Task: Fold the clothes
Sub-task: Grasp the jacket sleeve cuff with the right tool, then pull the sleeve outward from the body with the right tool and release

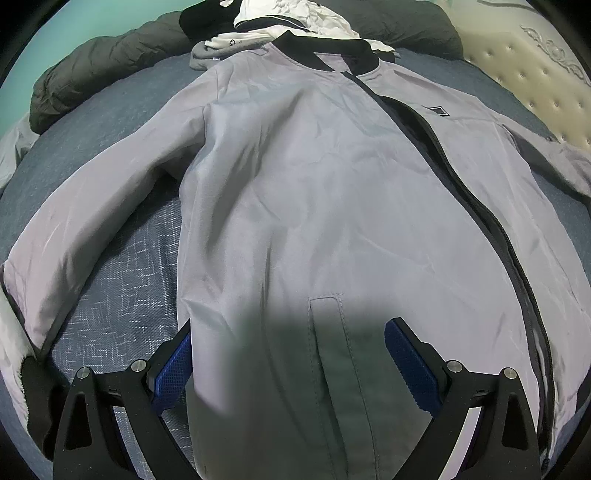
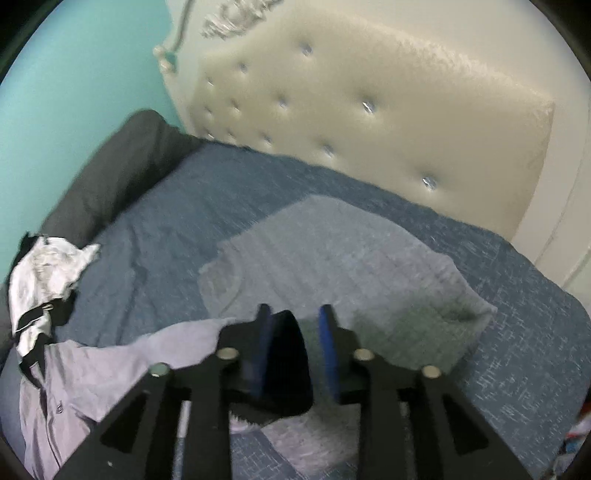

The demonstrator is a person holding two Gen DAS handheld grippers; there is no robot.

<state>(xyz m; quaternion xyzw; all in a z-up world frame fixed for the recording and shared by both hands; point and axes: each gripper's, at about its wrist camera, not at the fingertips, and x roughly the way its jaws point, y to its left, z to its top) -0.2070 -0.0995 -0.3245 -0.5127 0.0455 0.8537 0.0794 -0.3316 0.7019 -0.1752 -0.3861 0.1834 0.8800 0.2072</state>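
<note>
A grey jacket (image 1: pixel 295 177) with a black collar (image 1: pixel 325 50) and a dark zip (image 1: pixel 491 221) lies face up on the blue bedspread (image 1: pixel 122 295). Its left sleeve (image 1: pixel 92 229) is spread out to the side. My left gripper (image 1: pixel 291 363) hovers open over the hem by a pocket slit, with nothing between the blue pads (image 1: pixel 410 362). In the right wrist view my right gripper (image 2: pixel 295 349) is shut on the jacket's black sleeve cuff (image 2: pixel 290 365). The grey sleeve (image 2: pixel 122 369) trails off to the left from it.
A folded pale grey-blue cloth (image 2: pixel 332 254) lies on the bedspread (image 2: pixel 207 206) ahead of the right gripper. White and black clothes (image 1: pixel 295 18) are piled beyond the collar. A dark duvet (image 1: pixel 103 70) lines the far side and a cream tufted headboard (image 2: pixel 369 110) stands at the right.
</note>
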